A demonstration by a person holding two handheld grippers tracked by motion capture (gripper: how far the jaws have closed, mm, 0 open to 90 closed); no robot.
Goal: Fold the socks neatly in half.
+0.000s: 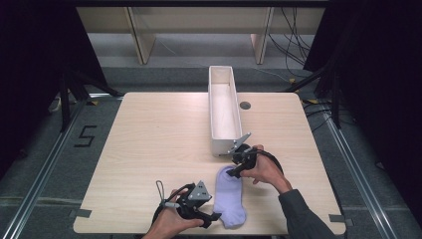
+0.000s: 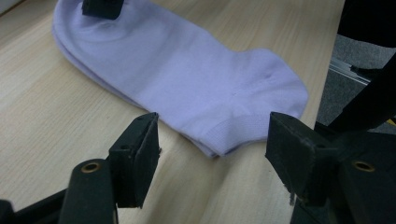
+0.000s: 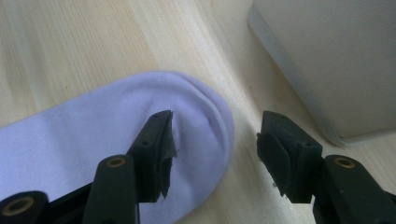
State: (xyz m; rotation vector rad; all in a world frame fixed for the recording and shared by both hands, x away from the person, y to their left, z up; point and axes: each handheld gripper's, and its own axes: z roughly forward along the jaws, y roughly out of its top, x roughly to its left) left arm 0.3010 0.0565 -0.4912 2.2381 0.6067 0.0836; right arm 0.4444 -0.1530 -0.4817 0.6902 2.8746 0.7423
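The sock [image 1: 229, 195] is a pale lavender, plain and without any pattern, its cuff [image 2: 236, 133] the same shade. The table [image 1: 159, 139] is light wood with a fine straight grain. The long bin [image 1: 224, 107] is off-white. Both the left gripper [image 1: 215, 217] and the right gripper [image 1: 232, 172] are black, each topped by a grey plate.

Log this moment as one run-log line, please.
left gripper: open, at sock cuff | right gripper: open, at sock toe | sock: flat on table | box: beyond toe
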